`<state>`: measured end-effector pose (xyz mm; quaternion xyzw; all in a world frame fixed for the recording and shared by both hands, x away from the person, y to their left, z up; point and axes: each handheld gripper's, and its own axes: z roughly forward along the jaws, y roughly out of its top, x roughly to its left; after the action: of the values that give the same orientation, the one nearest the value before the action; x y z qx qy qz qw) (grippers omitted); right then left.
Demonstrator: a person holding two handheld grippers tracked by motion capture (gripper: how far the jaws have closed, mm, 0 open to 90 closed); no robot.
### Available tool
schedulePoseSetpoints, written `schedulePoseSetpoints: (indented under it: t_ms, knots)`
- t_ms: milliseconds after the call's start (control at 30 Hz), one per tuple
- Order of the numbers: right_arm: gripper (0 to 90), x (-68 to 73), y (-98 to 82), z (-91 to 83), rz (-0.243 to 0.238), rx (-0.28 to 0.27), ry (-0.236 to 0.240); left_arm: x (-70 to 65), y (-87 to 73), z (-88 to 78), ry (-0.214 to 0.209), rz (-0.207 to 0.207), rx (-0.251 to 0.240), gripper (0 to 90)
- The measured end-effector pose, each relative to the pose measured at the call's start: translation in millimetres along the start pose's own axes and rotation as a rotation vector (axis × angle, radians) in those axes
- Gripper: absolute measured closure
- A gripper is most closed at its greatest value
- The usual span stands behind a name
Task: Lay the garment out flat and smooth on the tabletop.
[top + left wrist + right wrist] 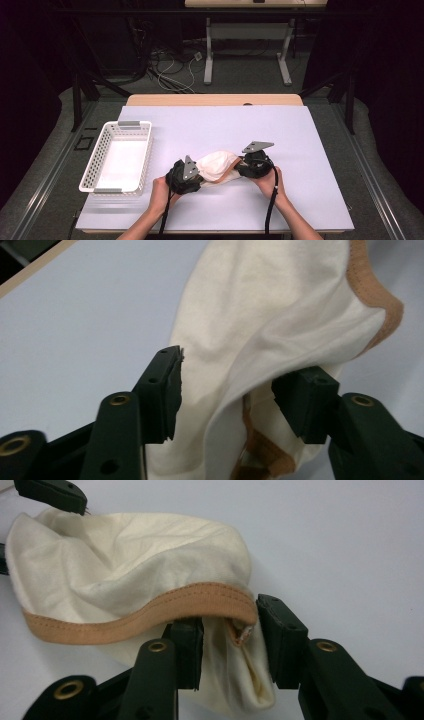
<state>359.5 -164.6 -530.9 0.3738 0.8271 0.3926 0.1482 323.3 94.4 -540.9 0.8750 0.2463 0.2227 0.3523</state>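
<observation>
A cream cloth bag with a tan stitched hem (217, 164) lies crumpled on the white table cover, between the two grippers. My left gripper (201, 176) is at its left end. In the left gripper view the cloth (270, 315) runs loosely through the wide gap between the jaws of this gripper (235, 385), and the pads do not pinch it. My right gripper (239, 168) is at the bag's right end. In the right gripper view the tan hem (150, 612) drapes over that gripper's (231, 635) parted jaws, with slack cloth hanging between them.
A white plastic basket (87, 172) stands at the table's left side. The white cover (300, 150) stretches bare to the right and behind the bag. Beyond the table's far edge are a desk frame and cables on the floor.
</observation>
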Motion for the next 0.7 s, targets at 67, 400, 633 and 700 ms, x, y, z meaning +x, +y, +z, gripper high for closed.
schedulePoseSetpoints:
  t_ms: [67, 400, 633, 700]
  knots:
    - [64.8, -0.4, 0.2, -0.7, -0.004, -0.001, 0.0, -2.2, 2.9, 0.8, -0.002, 0.022, -0.005, 60.5]
    - [64.5, -11.6, -2.5, -5.4, 0.027, -0.004, -0.05, 22.3, 22.5, -2.8, 0.041, -0.053, -0.048, 82.7]
    - [64.2, -15.3, -5.1, -2.8, 0.042, 0.01, -0.069, 41.0, 37.0, 9.4, 0.102, -0.098, 0.002, 82.5]
    - [64.2, -15.2, -5.6, -1.8, 0.044, 0.009, -0.067, 44.5, 38.5, 16.9, 0.113, -0.118, 0.024, 82.3]
